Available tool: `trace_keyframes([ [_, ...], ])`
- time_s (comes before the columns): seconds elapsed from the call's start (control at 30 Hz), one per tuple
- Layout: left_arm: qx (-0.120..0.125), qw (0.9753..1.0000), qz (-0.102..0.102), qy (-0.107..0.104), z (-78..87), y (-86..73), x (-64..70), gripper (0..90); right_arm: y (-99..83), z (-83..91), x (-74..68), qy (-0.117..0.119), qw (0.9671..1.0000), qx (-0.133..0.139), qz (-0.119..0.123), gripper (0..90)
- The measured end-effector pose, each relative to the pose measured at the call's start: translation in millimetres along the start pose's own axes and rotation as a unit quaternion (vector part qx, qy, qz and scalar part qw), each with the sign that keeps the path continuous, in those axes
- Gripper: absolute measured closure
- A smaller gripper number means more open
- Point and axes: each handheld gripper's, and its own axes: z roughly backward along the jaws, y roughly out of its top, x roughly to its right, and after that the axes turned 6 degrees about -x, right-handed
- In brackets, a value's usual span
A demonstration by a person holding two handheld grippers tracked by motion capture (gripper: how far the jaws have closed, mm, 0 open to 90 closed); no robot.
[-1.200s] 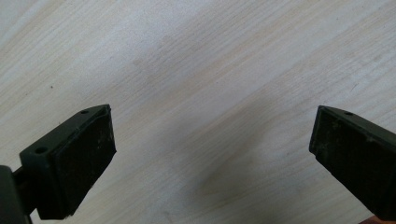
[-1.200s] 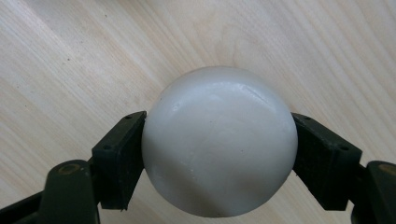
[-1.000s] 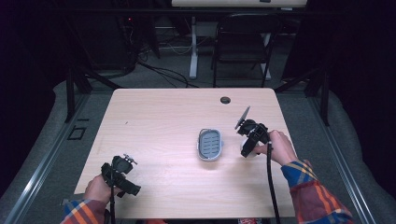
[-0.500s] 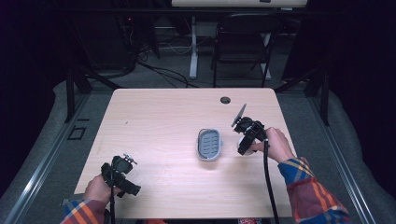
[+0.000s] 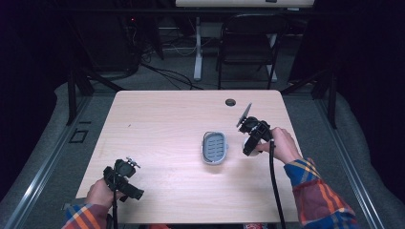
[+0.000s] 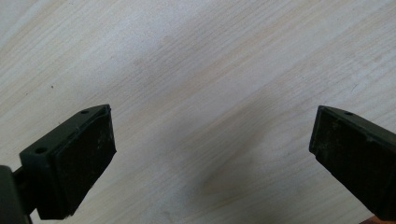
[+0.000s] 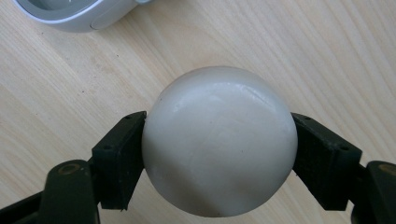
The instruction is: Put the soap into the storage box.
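My right tongs [image 7: 219,154] clamped the white soap bar [image 7: 219,144], its long axis spanning jaw to jaw; the dish [image 7: 74,14] lay beyond. My left tongs [image 6: 210,149] gaped, released.

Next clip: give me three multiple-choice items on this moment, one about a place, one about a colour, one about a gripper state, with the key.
1. Where does the grey dish lie on the table?
A. right of middle
B. far left corner
C. left front edge

2. What colour is the soap bar?
A. red
B. off-white
C. black

3. How is the left gripper?
A. shut on the soap
B. open over bare wood
C. shut on the dish

Key: 1 A, beside the right gripper in the high view; 2 B, pale between the black jaws; 3 B, jaws wide apart.
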Motion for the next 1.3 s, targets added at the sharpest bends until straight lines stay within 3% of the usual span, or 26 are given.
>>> trace_keyframes([
  [0.53,0.002,1.0000,-0.002,0.002,-0.4,0.5,0.0,0.0,18.8,10.4,-6.8,0.005,0.9999,0.015,0.008,24.1],
  [1.3,0.001,1.0000,-0.002,0.001,-0.5,0.8,0.0,0.0,45.1,19.4,-16.0,0.001,0.9993,0.012,0.036,24.1],
])
